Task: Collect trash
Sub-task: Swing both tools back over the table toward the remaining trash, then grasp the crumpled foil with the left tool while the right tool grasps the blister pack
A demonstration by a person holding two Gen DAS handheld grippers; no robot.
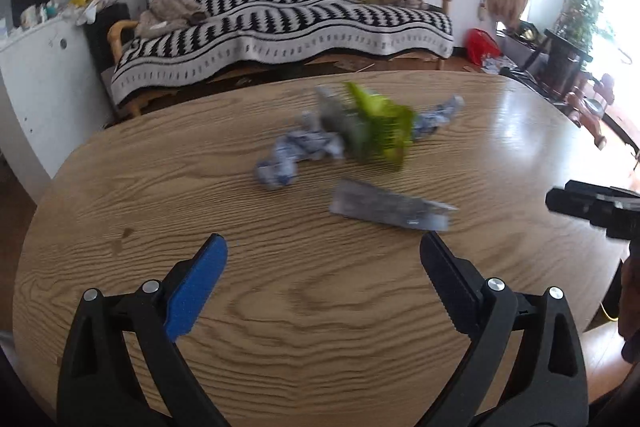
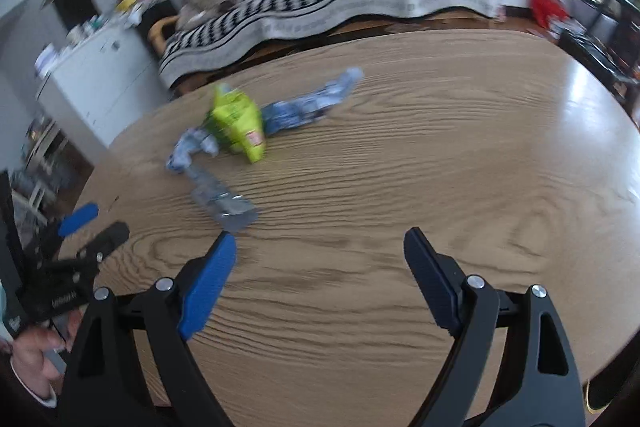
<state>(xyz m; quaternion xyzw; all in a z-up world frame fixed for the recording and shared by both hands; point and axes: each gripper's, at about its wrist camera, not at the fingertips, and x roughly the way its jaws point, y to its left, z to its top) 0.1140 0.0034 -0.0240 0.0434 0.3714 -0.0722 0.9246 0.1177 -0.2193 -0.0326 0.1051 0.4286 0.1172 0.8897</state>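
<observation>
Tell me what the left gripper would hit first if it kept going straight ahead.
Probably the silver wrapper: it lies just ahead of the open left gripper, slightly toward its right finger. The green bag sits farther back. Blur makes depth uncertain.

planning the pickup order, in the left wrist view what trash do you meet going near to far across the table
silver wrapper → crumpled blue and white wrapper → green snack bag → second blue and white wrapper

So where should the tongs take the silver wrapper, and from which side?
Probably at its near edge, with the left tongs, which are open and closest. The silver wrapper lies flat on the table, apart from the other trash, so come down from above and pinch across its narrow width.
</observation>
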